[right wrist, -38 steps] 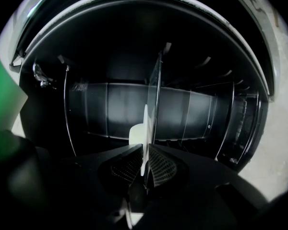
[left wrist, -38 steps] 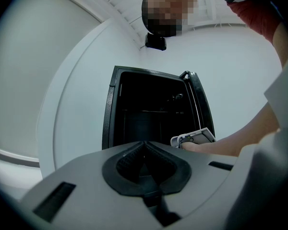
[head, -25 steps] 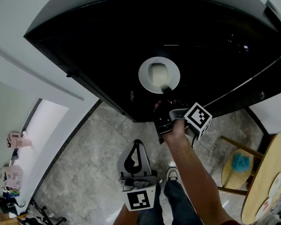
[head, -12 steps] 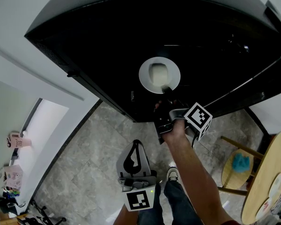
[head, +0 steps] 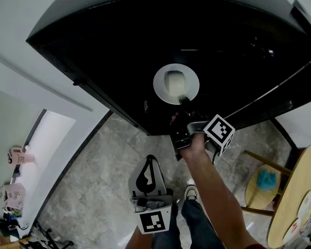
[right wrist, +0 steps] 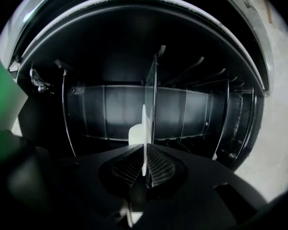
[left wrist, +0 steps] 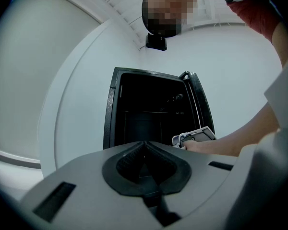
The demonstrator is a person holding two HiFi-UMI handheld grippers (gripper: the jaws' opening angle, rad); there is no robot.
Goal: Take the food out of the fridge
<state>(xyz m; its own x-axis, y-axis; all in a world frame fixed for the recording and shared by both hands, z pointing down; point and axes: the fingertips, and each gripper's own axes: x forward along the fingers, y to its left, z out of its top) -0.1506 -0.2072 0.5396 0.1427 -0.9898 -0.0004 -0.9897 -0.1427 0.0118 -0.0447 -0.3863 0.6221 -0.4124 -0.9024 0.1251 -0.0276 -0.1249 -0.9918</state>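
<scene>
Right claw clamps plate rim | food visible only overhead | left claw clenched, empty

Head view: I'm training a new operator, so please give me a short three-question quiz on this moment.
1. True or false: the right gripper is shut on the plate's rim.
2. Where is the plate? A. on the floor. B. in the fridge. C. in the left gripper.
3. Fill in: the left gripper's jaws are together and hold ___.

Key: 1 true; 2 B; 3 nothing.
</scene>
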